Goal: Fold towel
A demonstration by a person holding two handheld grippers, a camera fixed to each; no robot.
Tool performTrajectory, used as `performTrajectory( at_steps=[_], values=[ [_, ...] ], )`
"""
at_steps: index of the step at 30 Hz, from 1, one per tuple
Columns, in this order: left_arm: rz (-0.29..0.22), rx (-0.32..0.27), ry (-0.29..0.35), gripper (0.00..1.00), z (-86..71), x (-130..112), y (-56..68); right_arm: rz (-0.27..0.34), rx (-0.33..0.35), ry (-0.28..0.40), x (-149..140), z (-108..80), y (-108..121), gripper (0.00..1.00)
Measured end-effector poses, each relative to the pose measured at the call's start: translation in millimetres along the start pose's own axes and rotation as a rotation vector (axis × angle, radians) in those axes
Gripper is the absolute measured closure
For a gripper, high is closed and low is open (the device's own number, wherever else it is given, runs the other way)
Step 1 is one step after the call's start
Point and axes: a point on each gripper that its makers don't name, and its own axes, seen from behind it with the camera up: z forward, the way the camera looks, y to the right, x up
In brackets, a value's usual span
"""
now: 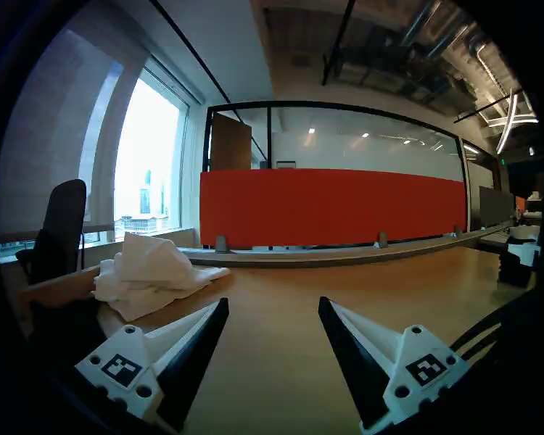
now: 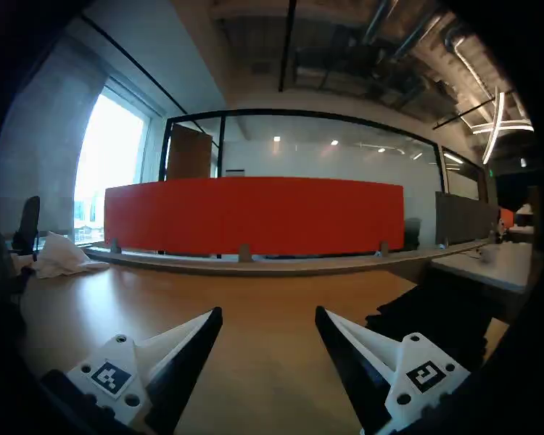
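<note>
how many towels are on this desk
1. A crumpled white towel lies on the wooden desk by the window, ahead and left of the open left gripper. The bunched heap could hide another.

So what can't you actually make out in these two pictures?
- Towel: in the left gripper view it is crumpled, its corners buried in its own folds; in the right gripper view it is too small for detail.
- Dark heap, right gripper view: too shadowed to identify.
- Chair, left gripper view: lower part hidden by the table edge.
- Whatever stands behind the red partition: hidden in both views.
</note>
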Motion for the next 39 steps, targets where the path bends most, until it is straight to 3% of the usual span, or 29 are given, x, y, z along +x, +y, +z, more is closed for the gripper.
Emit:
performTrajectory(
  at_steps=[39],
  values=[
    [0.0, 0.0, 0.0, 0.08, 0.0, 1.3, 0.0, 0.003, 0.001, 0.002, 2.3, -1.5, -0.8, 0.01]
  ],
)
